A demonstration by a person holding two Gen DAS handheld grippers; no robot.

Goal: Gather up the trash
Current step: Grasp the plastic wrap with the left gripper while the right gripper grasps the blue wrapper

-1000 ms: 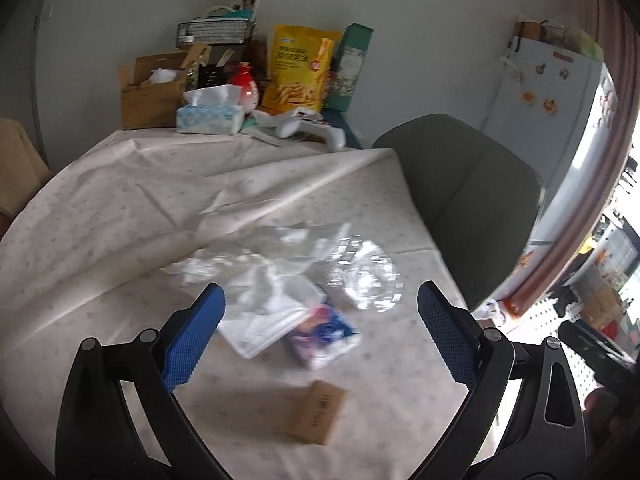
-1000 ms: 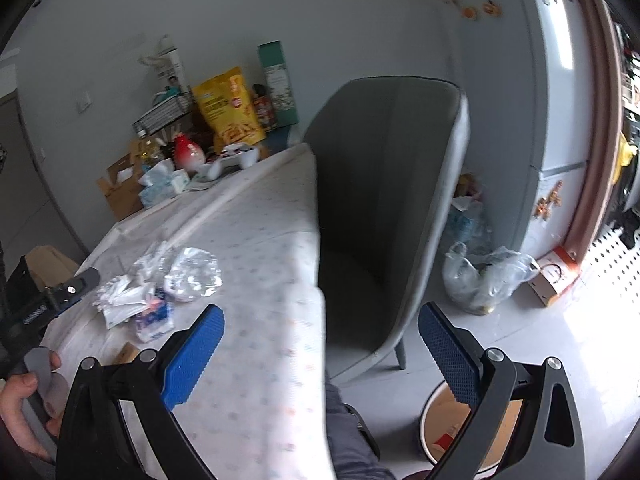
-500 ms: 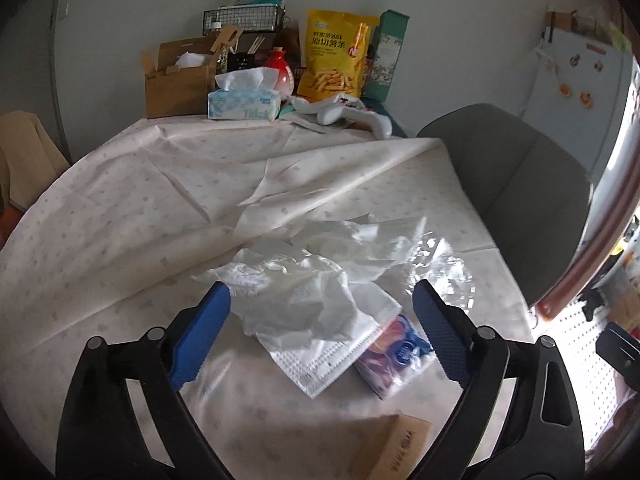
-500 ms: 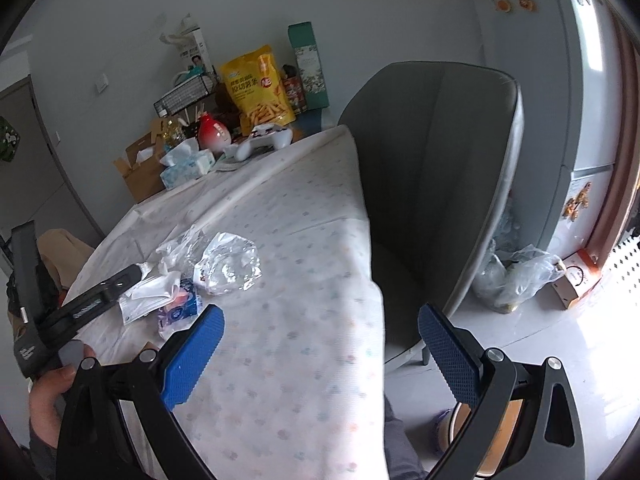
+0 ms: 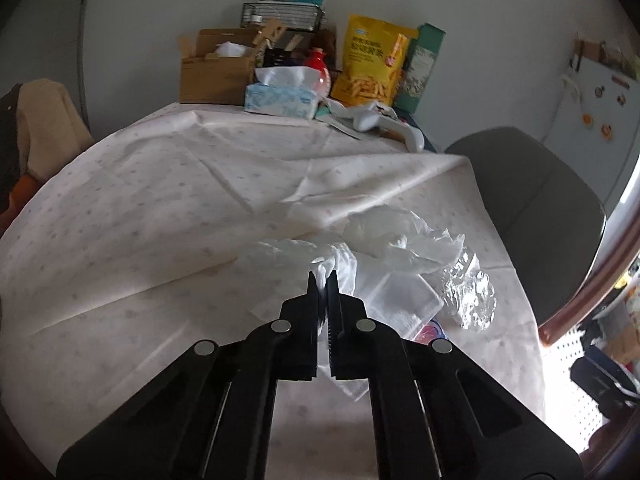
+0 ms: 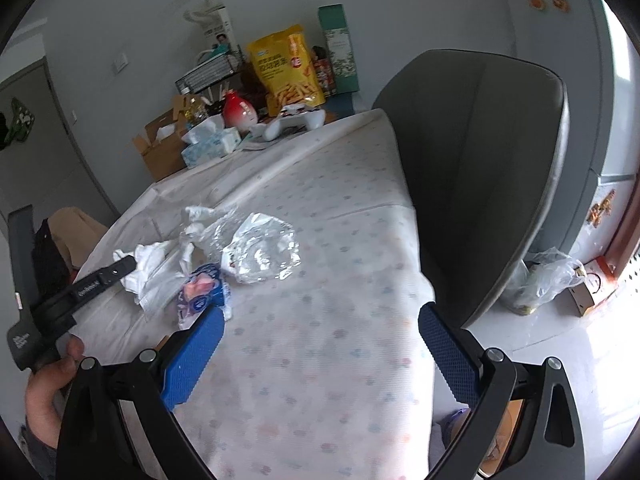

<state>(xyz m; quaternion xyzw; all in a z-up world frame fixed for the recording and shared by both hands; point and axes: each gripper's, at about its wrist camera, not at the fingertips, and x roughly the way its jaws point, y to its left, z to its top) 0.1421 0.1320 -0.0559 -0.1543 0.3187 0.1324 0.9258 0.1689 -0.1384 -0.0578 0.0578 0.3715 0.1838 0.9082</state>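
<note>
Left wrist: my left tongs clamped the crumpled tissue; right tongs stood apart. Next, lift to bin.

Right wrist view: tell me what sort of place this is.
Probably a home dining or kitchen corner: a cloth-covered table with a yellow snack bag, a grey padded chair, and a white fridge with magnets.
</note>
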